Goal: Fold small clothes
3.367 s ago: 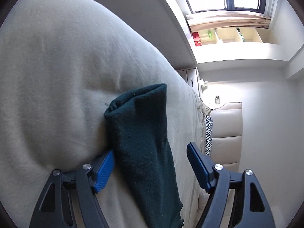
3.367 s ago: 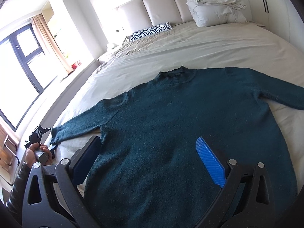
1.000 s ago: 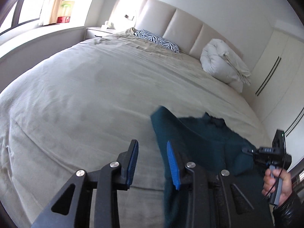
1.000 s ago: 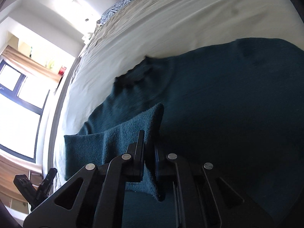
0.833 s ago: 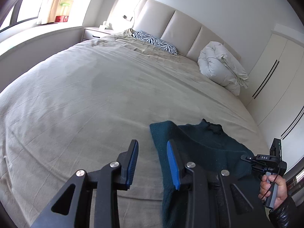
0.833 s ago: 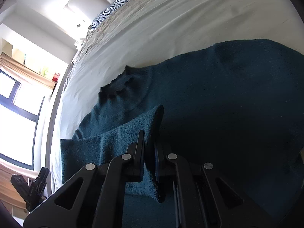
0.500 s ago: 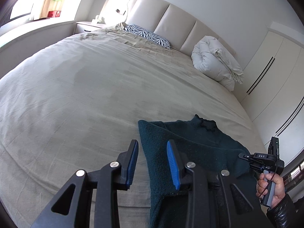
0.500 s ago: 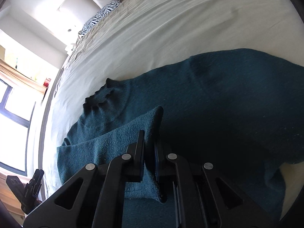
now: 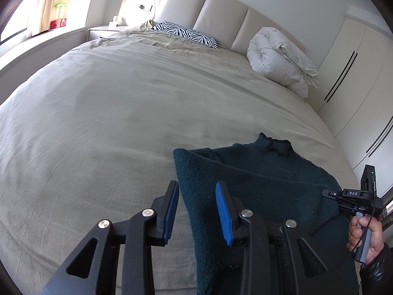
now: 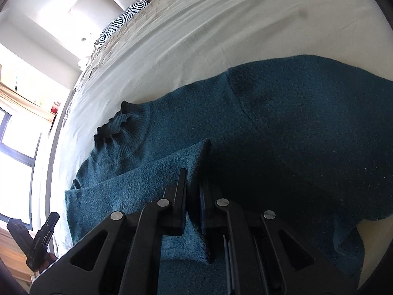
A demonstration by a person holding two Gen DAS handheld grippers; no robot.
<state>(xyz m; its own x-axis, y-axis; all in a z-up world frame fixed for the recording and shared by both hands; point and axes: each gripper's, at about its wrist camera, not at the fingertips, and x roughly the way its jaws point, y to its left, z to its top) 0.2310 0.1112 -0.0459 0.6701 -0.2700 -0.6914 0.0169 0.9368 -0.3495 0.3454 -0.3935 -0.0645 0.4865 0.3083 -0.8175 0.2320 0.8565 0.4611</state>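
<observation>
On the beige bed (image 9: 103,113) lies the dark teal sweater (image 10: 282,127), one sleeve folded across its chest. Your right gripper (image 10: 194,191) is clamped on that sleeve's cuff (image 10: 196,157). Your left gripper (image 9: 196,211) is parted, straddling the sweater's folded edge.

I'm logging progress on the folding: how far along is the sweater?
Early. Done: one sleeve is folded across the dark green sweater on the bed. In hand: the right gripper is shut on that sleeve's cuff; the left gripper is open beside the fold. Left: the other sleeve and the body folds.
</observation>
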